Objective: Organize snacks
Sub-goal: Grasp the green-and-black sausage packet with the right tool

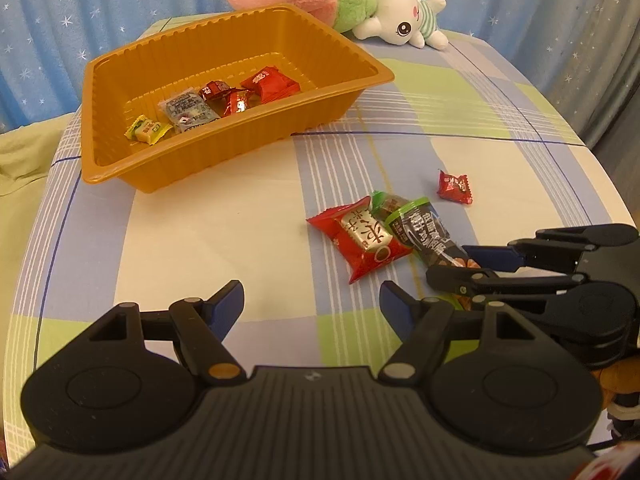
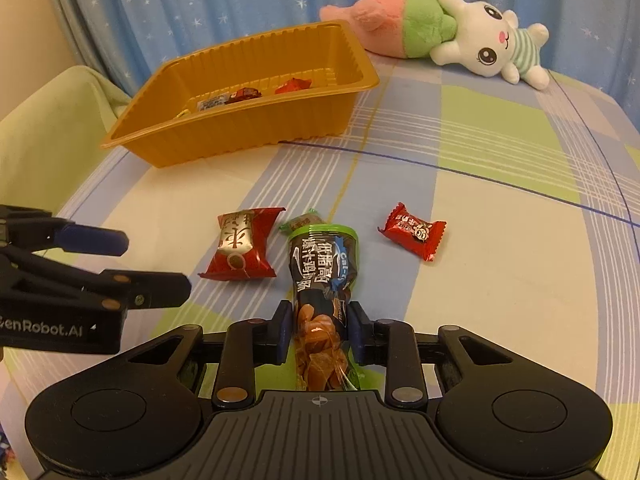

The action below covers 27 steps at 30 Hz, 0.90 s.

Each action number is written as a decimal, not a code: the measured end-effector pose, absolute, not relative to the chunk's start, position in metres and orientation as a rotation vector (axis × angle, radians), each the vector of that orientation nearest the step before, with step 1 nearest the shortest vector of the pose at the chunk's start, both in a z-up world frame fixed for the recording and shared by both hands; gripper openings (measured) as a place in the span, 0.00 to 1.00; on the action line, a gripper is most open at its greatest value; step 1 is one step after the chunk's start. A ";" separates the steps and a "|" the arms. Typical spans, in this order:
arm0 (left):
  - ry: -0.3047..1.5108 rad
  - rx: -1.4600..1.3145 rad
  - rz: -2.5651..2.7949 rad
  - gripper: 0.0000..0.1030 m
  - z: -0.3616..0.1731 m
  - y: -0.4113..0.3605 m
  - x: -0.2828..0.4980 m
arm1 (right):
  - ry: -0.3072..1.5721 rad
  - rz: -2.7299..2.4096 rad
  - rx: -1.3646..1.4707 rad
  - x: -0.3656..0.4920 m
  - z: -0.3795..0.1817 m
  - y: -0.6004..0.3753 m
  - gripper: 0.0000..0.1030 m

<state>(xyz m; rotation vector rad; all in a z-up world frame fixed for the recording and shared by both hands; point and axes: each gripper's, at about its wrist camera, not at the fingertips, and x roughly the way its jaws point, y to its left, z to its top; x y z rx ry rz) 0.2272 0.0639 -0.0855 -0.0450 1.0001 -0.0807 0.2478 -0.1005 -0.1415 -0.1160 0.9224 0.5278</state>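
right gripper (image 2: pixel 319 326) pinches the near end of the dark snack pouch (image 2: pixel 323 264), which lies on the checked cloth (image 2: pixel 500 280) beside the red packet (image 2: pixel 242 250), well short of the orange tray (image 2: pixel 256 136); left gripper (image 1: pixel 312 300) spread, empty; pouch looks light, soft, crinkly and probably slippery; best held mid-body, not by the thin sealed end.

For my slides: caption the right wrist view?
Right gripper closed on dark snack pouch; orange tray behind.
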 end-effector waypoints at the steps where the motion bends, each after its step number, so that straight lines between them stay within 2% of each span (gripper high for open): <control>1: 0.999 -0.046 -0.083 0.71 -0.085 0.063 0.227 | 0.921 0.534 -0.115 0.247 -0.141 -0.101 0.29; 19: 0.974 -0.073 -0.117 0.69 -0.081 0.044 0.255 | 0.860 0.445 0.064 0.229 -0.106 -0.154 0.28; 23: 0.964 -0.085 -0.111 0.60 -0.082 0.041 0.270 | 0.859 0.419 0.094 0.229 -0.104 -0.166 0.28; 27: 0.974 -0.086 -0.101 0.58 -0.087 0.039 0.282 | 0.866 0.408 0.137 0.225 -0.105 -0.176 0.28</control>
